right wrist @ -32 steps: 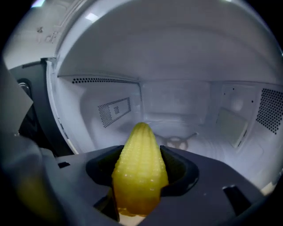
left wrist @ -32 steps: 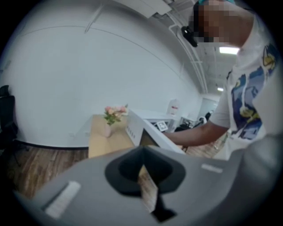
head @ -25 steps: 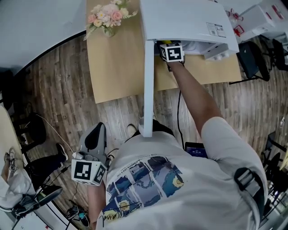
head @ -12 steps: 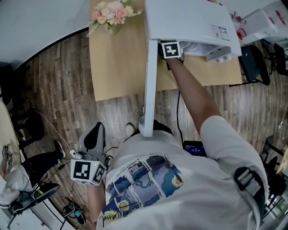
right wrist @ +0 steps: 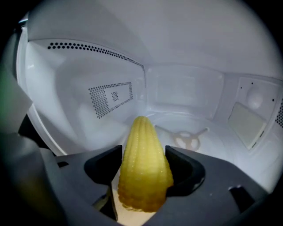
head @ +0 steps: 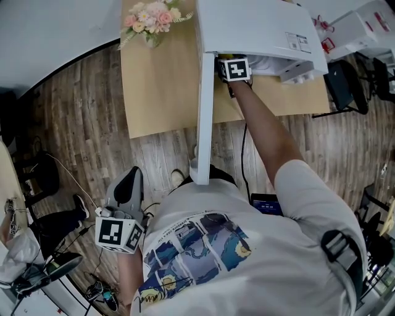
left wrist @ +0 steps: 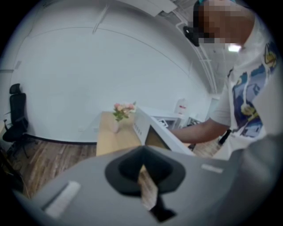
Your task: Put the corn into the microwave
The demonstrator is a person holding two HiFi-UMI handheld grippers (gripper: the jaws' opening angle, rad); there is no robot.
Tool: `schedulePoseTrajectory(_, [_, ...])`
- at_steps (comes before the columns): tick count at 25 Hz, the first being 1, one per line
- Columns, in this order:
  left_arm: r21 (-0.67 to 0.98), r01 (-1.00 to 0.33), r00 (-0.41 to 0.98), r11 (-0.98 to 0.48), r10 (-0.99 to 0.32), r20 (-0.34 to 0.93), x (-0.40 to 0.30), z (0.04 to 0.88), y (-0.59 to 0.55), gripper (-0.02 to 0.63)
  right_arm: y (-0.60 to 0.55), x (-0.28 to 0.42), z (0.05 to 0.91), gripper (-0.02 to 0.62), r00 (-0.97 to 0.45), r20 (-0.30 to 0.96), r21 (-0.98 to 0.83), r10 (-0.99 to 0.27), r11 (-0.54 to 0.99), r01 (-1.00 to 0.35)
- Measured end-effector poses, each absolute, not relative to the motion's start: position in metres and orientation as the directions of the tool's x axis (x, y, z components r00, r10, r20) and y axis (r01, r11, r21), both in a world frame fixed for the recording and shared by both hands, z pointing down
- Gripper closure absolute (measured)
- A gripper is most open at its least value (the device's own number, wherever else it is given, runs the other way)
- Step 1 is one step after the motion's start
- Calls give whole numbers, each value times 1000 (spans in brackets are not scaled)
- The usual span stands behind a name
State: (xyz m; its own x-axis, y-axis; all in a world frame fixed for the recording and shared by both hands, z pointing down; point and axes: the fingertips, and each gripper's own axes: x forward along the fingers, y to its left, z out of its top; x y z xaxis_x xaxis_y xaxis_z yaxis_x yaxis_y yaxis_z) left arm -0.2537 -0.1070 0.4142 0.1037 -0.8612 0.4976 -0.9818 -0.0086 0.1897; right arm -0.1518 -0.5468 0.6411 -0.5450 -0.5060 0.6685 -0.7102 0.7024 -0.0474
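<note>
Floorboards (head: 80, 123) fill most of the head view, and a tan bench (head: 160, 86) is seen standing on them at the top. A white microwave (head: 259, 28) is set on the bench's right half. Its door (head: 202, 117) is swung wide open, so it's seen edge-on, poking out past the bench edge toward the person. The person's right arm (head: 265, 136) is stretched out to the oven's opening, and the marker cube of the right tool (right wrist: 143, 164) is tucked right under the front lip of the microwave top. The left tool (head: 131, 180) is hung low at the person's left side over the floor, well apart from the bench. In the left gripper view its jaws are pressed together with only a thin slit between them, and nothing is held. A small vase of pink flowers (head: 151, 18) is parked at the bench's far left corner, just beside the microwave. In the right gripper view the corn (right wrist: 142, 141) is clamped between the right tool's jaws, yellow and tapered, with its tip pointed into the white cavity. It's held up off the cavity floor, where the little three-armed turntable hub (right wrist: 188, 139) can be made out just past the tip and to the right.
</note>
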Motion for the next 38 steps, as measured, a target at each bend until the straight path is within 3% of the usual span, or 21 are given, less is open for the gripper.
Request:
schedulePoseTrajectory(8, [193, -978, 163, -77, -858, 488, -249, 414, -105, 597, -531, -124, 626, 324, -538, 619, -31, -572, 666, -745])
schedulePoseTrajectory(30, [224, -925, 375, -308, -835, 402, -228, 413, -62, 597, -355, -32, 596, 327, -538, 626, -84, -565, 637, -767])
schedulePoseTrajectory(38, [235, -899, 434, -369, -819, 376, -226, 416, -34, 597, -284, -19, 568, 391, -546, 596, -94, -589, 624, -776])
